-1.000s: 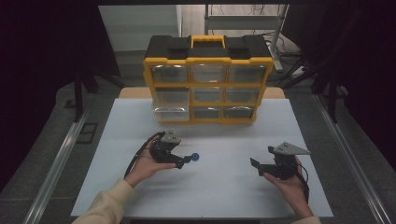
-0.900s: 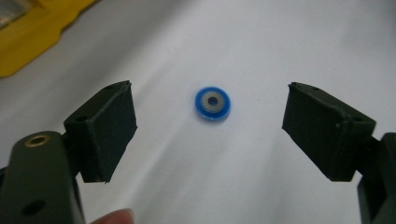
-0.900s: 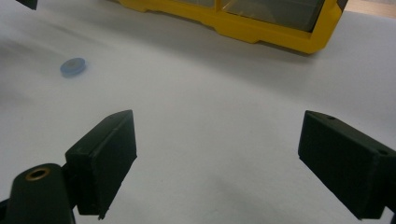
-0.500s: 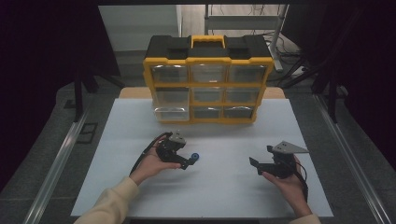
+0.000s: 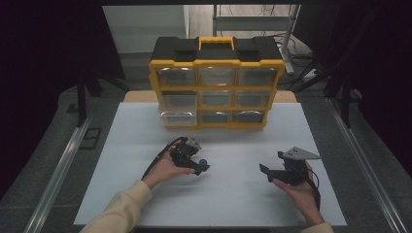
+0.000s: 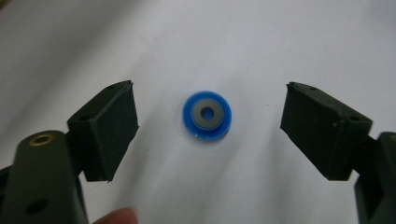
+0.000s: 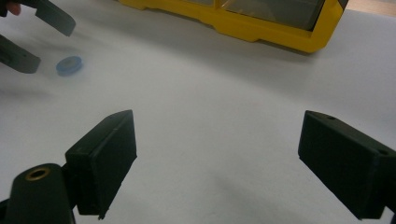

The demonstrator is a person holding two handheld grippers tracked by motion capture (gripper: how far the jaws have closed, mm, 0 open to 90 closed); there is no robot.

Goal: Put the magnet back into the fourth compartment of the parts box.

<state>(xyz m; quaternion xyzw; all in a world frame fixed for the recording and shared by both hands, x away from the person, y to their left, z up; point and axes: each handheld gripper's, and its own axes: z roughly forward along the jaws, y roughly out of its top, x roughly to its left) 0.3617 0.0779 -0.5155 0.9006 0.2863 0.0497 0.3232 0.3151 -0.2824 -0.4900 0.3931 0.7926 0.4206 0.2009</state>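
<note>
The left tongs point(image 5: 200, 166) stand wide open over the white table point(image 5: 233, 204), their two black jaws well apart on either side of a small blue ring point(image 6: 206, 115) with a grey centre; in the left gripper view the ring lies flat on the table midway between the jaws, touching neither. The jaws have just been closing a little, with the ring between them but not yet pressed. Against the picture a second ago, the left tongs have come nearer the person's side of the table and sunk toward the surface, so the blue ring point(image 5: 203, 161), which then showed just past their tips, now sits right at the tips in the high view. The person's left hand point(image 5: 165, 170) wraps the body of the tongs, and a fingertip shows at the bottom edge of the left gripper view. The right tongs point(image 5: 265, 170) are also open, with nothing between the jaws but bare table, and they rest where they were a second ago, well apart to the right of the left tongs. From the right gripper view the ring point(image 7: 69, 65) lies far off beside the left tongs. Beyond both tongs, at the far edge of the table, stands a yellow and black drawer organiser point(image 5: 216, 87), unmoved.
</note>
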